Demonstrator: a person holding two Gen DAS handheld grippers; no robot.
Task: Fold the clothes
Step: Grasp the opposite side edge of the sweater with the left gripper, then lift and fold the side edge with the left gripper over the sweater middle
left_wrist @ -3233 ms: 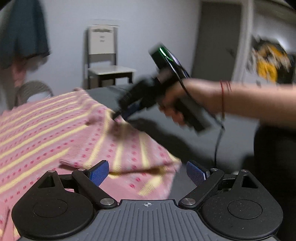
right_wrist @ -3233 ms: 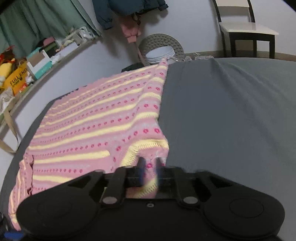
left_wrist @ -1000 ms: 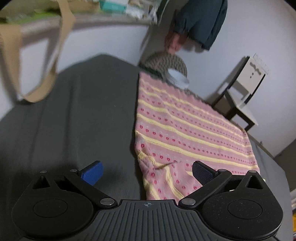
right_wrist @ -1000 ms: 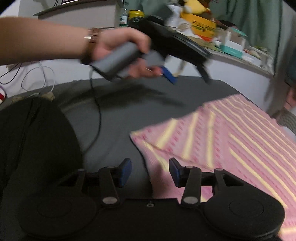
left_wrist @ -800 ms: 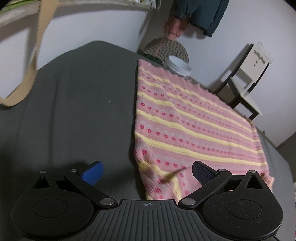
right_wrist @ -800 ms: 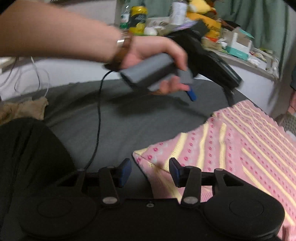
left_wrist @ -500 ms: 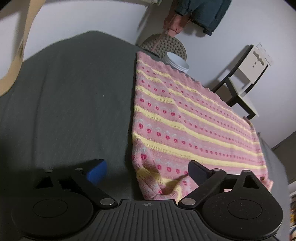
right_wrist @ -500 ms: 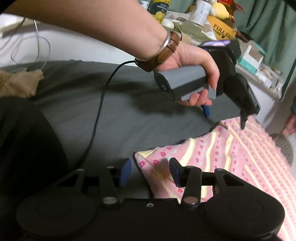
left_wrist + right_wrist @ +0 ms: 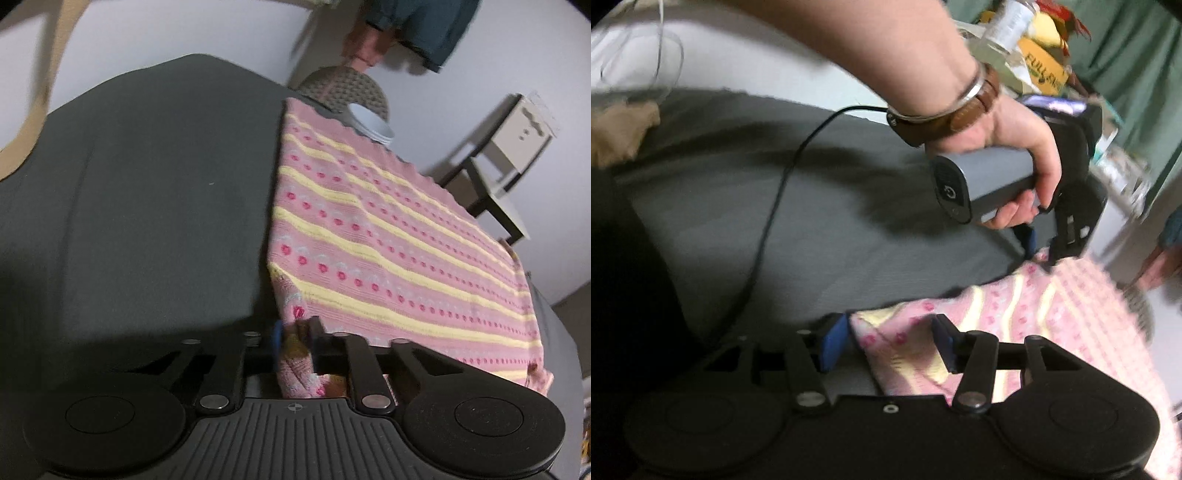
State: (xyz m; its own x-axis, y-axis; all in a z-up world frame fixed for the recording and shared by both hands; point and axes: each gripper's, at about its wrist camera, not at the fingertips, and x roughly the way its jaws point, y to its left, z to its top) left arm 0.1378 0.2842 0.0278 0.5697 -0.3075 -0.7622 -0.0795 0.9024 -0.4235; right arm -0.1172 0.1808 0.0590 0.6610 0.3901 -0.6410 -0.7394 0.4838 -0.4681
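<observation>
Both tools working corners of the pink striped knit on the grey bed.

The left tool has just been closing and is now pinching the pink striped knit at its near corner. The right tool is sitting apart, another corner between its pads, seemingly unpressed. The knit is lying flat on the grey bed; beyond the knit are standing a chair and a white wall.

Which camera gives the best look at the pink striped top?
The left wrist view: the top lies spread across the grey bed, sharp, stripes clear. The right wrist view shows only its near corner, blurred.
</observation>
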